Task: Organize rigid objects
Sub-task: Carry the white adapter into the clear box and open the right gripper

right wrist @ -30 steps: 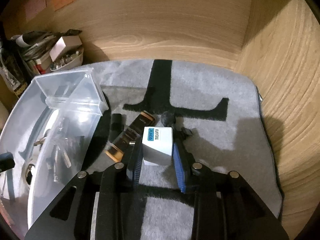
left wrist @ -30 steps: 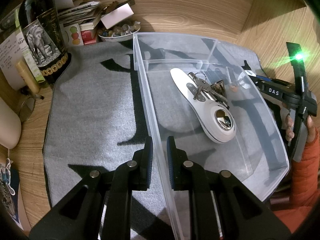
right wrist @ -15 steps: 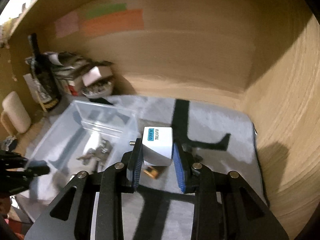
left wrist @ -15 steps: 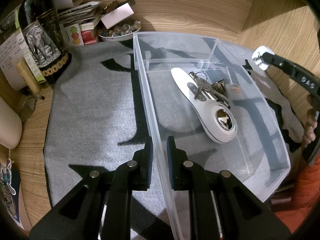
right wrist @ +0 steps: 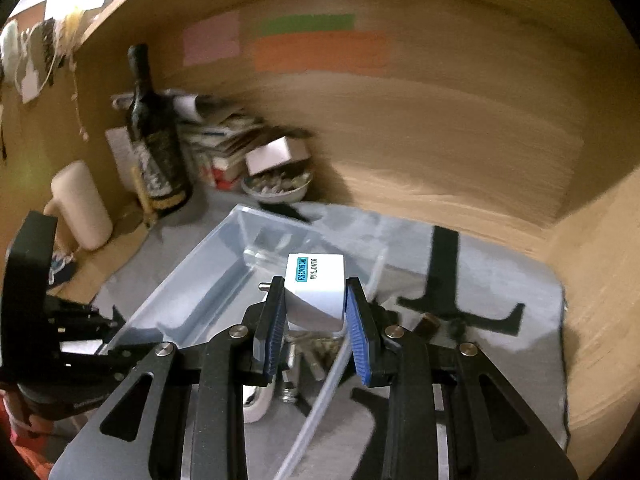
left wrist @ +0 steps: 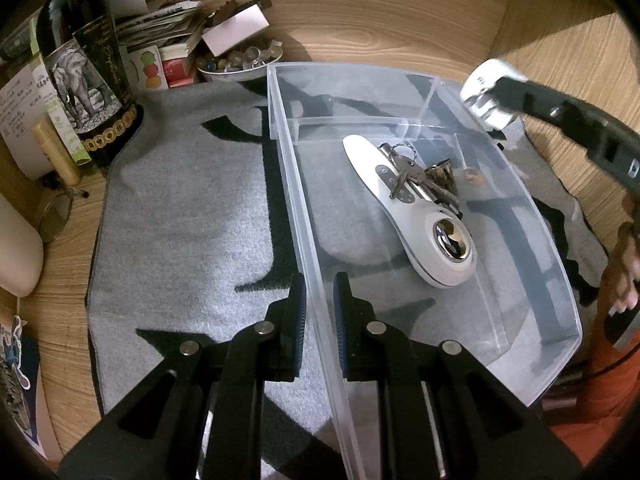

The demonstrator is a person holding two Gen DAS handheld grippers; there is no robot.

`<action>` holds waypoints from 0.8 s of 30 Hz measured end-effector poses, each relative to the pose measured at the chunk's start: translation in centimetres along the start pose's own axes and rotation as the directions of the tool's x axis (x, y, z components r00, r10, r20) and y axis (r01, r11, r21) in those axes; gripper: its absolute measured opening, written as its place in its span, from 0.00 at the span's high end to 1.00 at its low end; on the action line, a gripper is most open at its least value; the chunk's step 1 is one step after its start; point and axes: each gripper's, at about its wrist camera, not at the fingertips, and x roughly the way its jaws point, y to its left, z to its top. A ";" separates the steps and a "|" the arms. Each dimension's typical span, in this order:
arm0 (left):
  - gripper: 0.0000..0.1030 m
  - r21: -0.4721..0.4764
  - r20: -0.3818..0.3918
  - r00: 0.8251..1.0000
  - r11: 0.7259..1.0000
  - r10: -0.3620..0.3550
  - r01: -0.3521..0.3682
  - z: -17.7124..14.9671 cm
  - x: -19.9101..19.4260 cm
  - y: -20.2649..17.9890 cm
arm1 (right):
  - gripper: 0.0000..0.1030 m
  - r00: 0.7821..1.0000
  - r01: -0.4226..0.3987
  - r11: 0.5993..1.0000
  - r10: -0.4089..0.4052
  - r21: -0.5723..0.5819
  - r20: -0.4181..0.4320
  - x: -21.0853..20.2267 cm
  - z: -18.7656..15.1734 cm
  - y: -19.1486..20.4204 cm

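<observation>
Left hand-held gripper (left wrist: 320, 312) closed tight on the near-left wall of a clear plastic bin (left wrist: 560, 280), one pad outside and one inside. Resting on a grey mat with black markings (left wrist: 180, 220) spread over the wooden table (left wrist: 400, 20).

Shown by the left wrist view only: a white handle-shaped gadget with a chrome button (left wrist: 420, 216) lying inside the bin's large compartment, a bunch of keys (left wrist: 416, 180) on top of it, a small orange bit (left wrist: 472, 174) just beside. Also the right hand (left wrist: 626, 276) with an orange sleeve at the far right edge, and the white block seen from outside as a blurred pale shape above the bin's far-right corner.

Shown by the right wrist view only: right hand-held gripper (right wrist: 316, 320) clamped partly closed on a white travel adapter (right wrist: 320, 288), blue label on top, a metal pin poking out at its left, held in the air over the bin. Small dark and brassy items (right wrist: 430, 322) left on the mat to the right of the bin. Coloured notes (right wrist: 320, 44) stuck on the back wall. Strong blur here.

Common to both: dark wine bottle (left wrist: 80, 72), bowl of small trinkets (left wrist: 240, 64), stacked papers at the back left.
</observation>
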 end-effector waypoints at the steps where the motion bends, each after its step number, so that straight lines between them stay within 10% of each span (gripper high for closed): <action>1: 0.87 0.000 0.001 1.000 1.000 0.000 0.000 0.0 0.0 0.0 | 0.74 1.000 -0.004 1.000 0.004 -0.003 -0.010 0.3 -0.1 0.2; 24: 0.87 0.001 0.004 1.000 1.000 0.000 0.000 0.0 0.1 0.0 | 0.64 0.988 -0.008 0.998 -0.003 -0.069 -0.155 3.6 -1.0 0.9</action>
